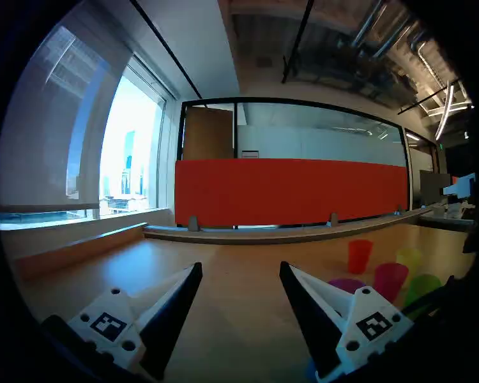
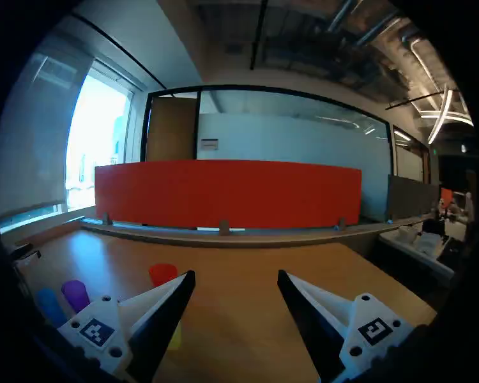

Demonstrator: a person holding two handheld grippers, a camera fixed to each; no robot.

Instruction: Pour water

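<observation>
Several plastic cups stand on a wooden table. In the left gripper view an orange cup, a pink cup, a yellow cup, a green cup and a purple cup cluster to the right of my left gripper, which is open with nothing between its fingers. In the right gripper view an orange cup, a purple cup and a blue cup sit to the left of my right gripper, also open and holding nothing. A yellow cup peeks from behind its left finger.
A red partition runs along the table's far edge. A window and a wooden ledge lie on the left. Another desk with items stands to the right.
</observation>
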